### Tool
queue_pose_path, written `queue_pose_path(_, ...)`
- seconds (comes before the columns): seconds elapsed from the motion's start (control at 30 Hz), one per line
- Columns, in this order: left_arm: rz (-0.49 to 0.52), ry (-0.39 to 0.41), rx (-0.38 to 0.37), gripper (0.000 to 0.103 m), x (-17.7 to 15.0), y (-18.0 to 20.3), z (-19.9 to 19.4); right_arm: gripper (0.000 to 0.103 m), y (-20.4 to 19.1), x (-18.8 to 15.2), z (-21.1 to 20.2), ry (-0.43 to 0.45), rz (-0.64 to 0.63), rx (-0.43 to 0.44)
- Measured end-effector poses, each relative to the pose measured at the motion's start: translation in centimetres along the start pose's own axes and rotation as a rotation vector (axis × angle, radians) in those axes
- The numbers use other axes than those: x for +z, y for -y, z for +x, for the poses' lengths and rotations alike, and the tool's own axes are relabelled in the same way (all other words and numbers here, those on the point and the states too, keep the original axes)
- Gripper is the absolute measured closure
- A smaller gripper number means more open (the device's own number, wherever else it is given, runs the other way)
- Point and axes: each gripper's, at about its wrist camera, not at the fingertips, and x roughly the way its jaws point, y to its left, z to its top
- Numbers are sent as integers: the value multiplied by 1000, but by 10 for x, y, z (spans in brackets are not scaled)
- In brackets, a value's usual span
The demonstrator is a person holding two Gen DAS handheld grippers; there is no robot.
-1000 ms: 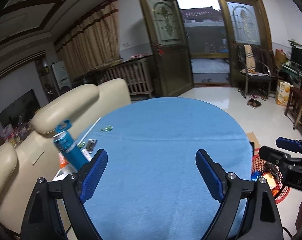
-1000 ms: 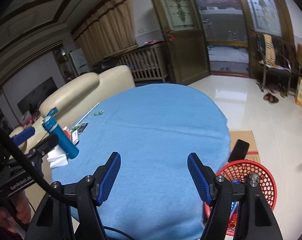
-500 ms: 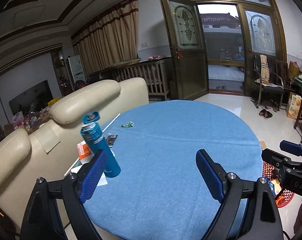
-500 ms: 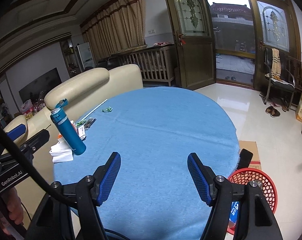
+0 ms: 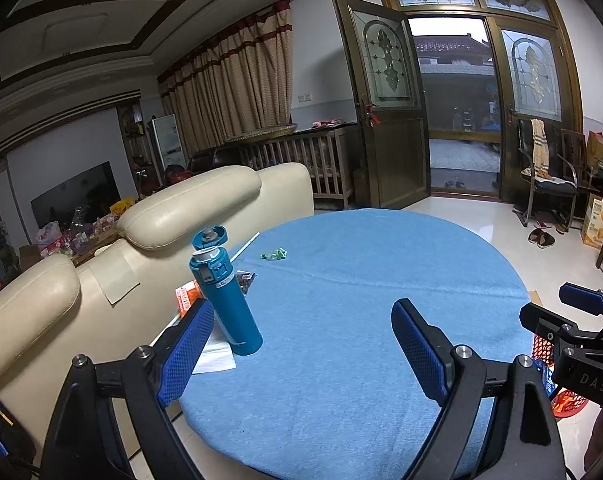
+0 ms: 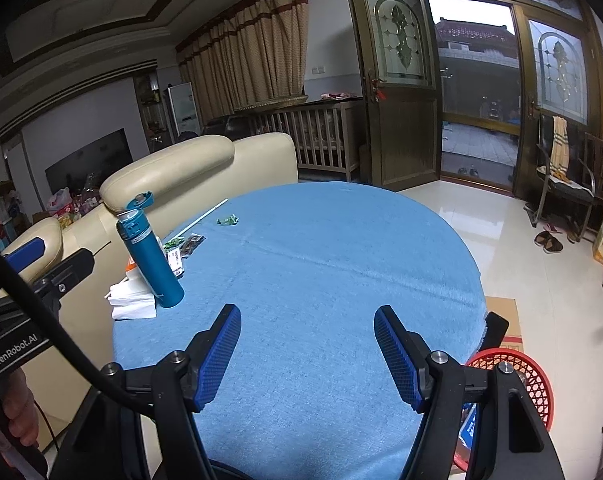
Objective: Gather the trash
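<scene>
A round table with a blue cloth holds trash along its left edge: a green wrapper, dark packets, an orange packet and white tissue. A teal bottle stands there, lid flipped open. A red basket sits on the floor at the table's right. My left gripper and right gripper are open and empty above the near table edge.
A cream sofa backs against the table's left side. A white straw lies near the far left rim. Flat cardboard lies on the floor beside the basket. A chair and slippers stand by the open door.
Both grippers have pulled back and risen from the table, so more of the tabletop and room shows. Both stay open and empty.
</scene>
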Motion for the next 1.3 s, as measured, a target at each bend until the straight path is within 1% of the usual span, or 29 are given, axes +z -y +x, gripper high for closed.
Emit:
queue_pose_path(0.47, -1, 5, 18, 11, 1, -2, -3, 30, 3, -2, 1, -4, 14, 8)
queue_pose_path(0.87, 6, 5, 14, 11, 1, -1, -4, 30, 12, -4, 0, -5, 38, 5)
queue_pose_path(1.3, 8, 3, 11, 11, 1, 0, -4, 30, 12, -5, -1, -1, 37, 1)
